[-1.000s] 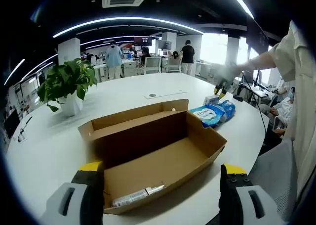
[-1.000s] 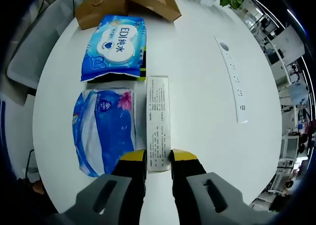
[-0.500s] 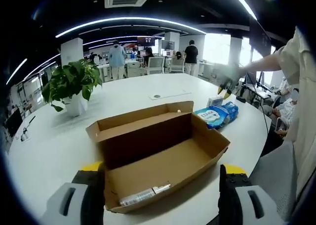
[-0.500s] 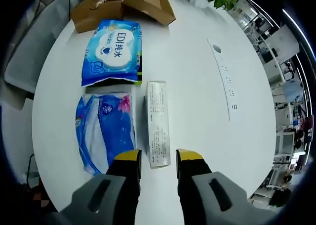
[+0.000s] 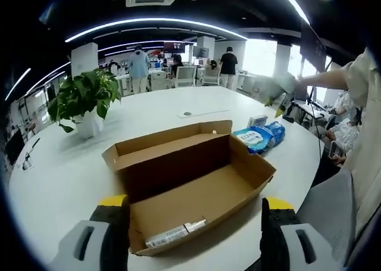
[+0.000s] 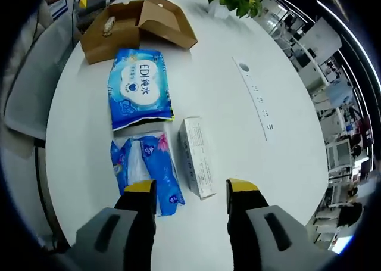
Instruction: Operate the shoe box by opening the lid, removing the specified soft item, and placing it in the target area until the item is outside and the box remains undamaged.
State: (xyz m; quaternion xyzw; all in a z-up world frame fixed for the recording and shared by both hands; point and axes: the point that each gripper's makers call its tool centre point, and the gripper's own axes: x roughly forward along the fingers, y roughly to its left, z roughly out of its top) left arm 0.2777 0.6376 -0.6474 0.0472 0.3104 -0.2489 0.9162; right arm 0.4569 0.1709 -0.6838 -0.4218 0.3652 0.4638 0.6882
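In the left gripper view, the left gripper [image 5: 193, 214] rises from the bottom edge with its yellow-tipped jaws spread wide and nothing held between them. Just beyond them, in the centre of the frame, sits the shoe box [image 5: 190, 181] with its lid [image 5: 169, 141] folded back behind it, on the white table [image 5: 53, 170]. A small tube [image 5: 169, 235] lies on the box floor at the near lower-left corner. Past the box, right of centre, lie blue packets beside a small carton, and above them at the upper right the right gripper [image 5: 280, 95] shows, blurred, at the end of a person's arm. A potted plant [image 5: 83, 101] stands at the left, and people stand in the office at the top centre.

In the right gripper view, the right gripper [image 6: 191, 193] rises from the bottom with its jaws wide apart and empty. Just ahead, between the jaw tips, lies the white carton [image 6: 197, 156] flat on the table, touching neither jaw. Beside it at lower left lies a blue tissue pack [image 6: 144, 173], and above that a blue wipes pack [image 6: 138, 87]. Farther off, at the upper left, the open shoe box [image 6: 128, 24] sits on the table. A grey strip [image 6: 255, 98] lies at the right.
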